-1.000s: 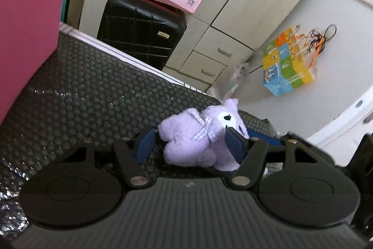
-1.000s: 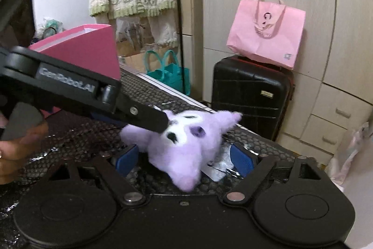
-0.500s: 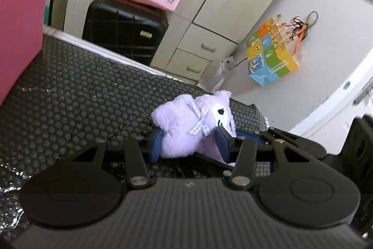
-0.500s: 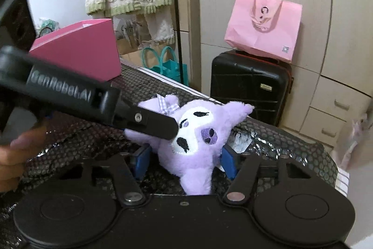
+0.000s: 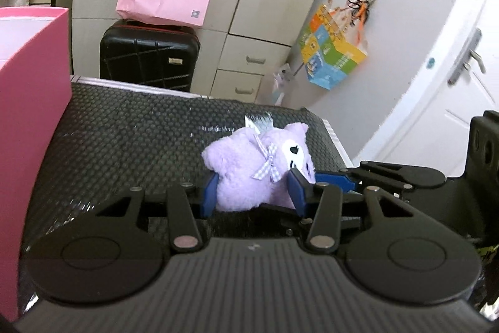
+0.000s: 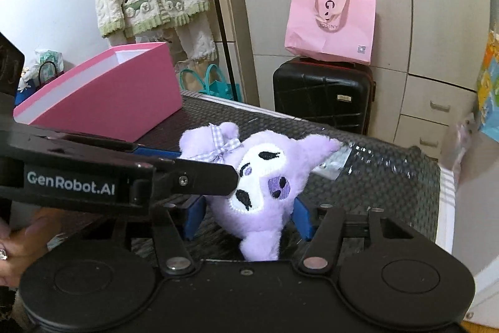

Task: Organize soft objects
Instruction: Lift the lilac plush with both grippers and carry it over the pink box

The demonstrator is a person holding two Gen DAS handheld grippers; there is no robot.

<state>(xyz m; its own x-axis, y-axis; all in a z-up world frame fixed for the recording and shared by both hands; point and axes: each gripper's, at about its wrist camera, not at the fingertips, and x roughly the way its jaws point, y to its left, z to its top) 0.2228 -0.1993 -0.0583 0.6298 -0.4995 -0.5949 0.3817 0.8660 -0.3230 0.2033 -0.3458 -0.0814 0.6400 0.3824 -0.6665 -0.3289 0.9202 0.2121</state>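
The pink box (image 6: 103, 95) sits at ten o'clock. Both the left gripper (image 5: 252, 192) and right gripper (image 6: 248, 216) are clamped on the purple plush (image 6: 262, 186), apparently just above the black mat (image 5: 140, 130). Uneven pulling could tear it free from one grip.

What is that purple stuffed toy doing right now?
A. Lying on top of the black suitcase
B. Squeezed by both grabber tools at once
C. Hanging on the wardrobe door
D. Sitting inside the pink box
B: the purple plush toy sits between the blue pads of the right gripper and also of the left gripper, while the pink box stands apart behind it.
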